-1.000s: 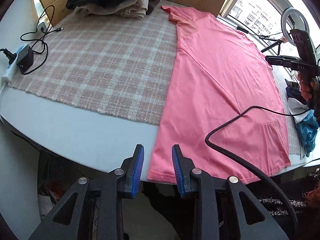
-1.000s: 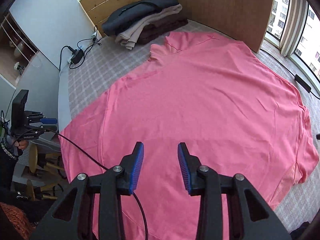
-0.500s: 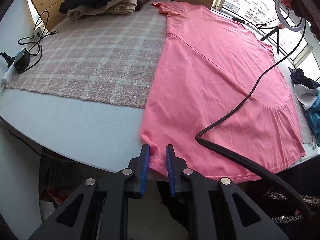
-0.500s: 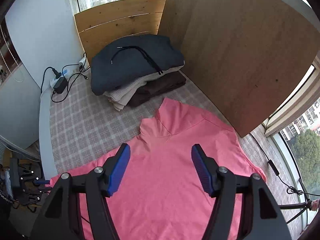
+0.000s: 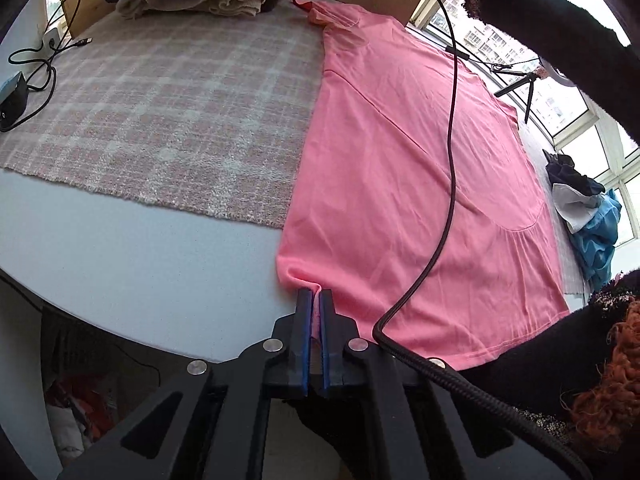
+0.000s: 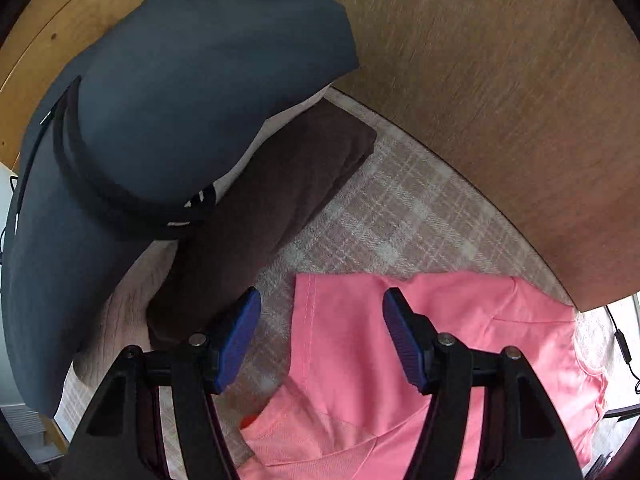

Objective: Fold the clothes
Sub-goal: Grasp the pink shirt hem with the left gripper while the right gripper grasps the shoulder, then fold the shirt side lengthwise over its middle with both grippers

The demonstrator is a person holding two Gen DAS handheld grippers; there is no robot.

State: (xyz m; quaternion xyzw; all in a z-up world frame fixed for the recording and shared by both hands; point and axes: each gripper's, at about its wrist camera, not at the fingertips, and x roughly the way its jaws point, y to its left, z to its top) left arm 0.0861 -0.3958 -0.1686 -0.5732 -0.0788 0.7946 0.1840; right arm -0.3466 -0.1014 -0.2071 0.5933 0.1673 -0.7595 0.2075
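A pink shirt [image 5: 404,168] lies spread flat across the table, half on a plaid cloth [image 5: 172,112]. My left gripper [image 5: 316,300] is shut on the shirt's near hem corner, and a pinch of pink fabric shows between its blue pads. In the right wrist view my right gripper [image 6: 320,312] stands open just above the shirt's collar end [image 6: 340,320], with the fabric edge between its fingers and no pad pressing on it. That same gripper, held by a black-sleeved arm [image 5: 560,28], shows at the top of the left wrist view.
A stack of folded clothes [image 6: 168,112], dark grey on top, sits right beside the collar against a wooden board [image 6: 500,100]. A black cable [image 5: 448,184] trails across the shirt. Loose clothes [image 5: 588,216] lie at the right, and a power strip and cords [image 5: 24,80] at the left.
My left gripper went from open beside the hem to shut on the hem corner. My right gripper opened wider and travelled from over the shirt's middle to its collar end near the stack.
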